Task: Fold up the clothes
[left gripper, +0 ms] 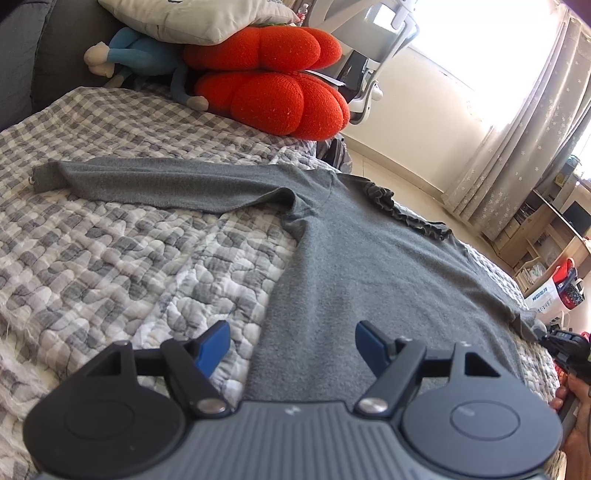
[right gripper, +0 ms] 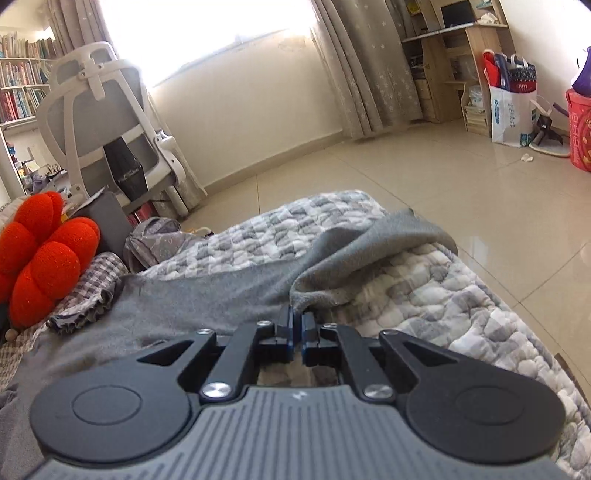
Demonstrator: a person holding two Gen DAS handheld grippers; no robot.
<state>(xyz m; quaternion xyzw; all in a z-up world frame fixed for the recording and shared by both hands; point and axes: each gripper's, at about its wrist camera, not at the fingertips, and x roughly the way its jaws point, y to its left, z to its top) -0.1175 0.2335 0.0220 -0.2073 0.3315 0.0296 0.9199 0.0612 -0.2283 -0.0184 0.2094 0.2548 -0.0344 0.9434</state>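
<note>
A grey long-sleeved sweater (left gripper: 369, 266) lies flat on the checked quilt (left gripper: 110, 258), with one sleeve (left gripper: 166, 181) stretched out to the left. My left gripper (left gripper: 291, 341) hovers open over the sweater's left side edge, with nothing between its blue pads. In the right wrist view the other sleeve (right gripper: 369, 251) lies rumpled and folded back toward the body. My right gripper (right gripper: 297, 321) is shut, and its tips pinch the sleeve's near fold. A ruffled collar (right gripper: 85, 310) shows at the left. At the right edge of the left wrist view, a hand holds the right gripper (left gripper: 565, 347).
Two red pumpkin cushions (left gripper: 273, 77), a blue soft toy (left gripper: 144, 55) and a pillow (left gripper: 192, 18) are stacked at the head of the bed. The bed's edge (right gripper: 517, 314) drops to a tiled floor (right gripper: 424, 177). Beyond stand an office chair (right gripper: 107, 122), curtains and bags (right gripper: 513, 107).
</note>
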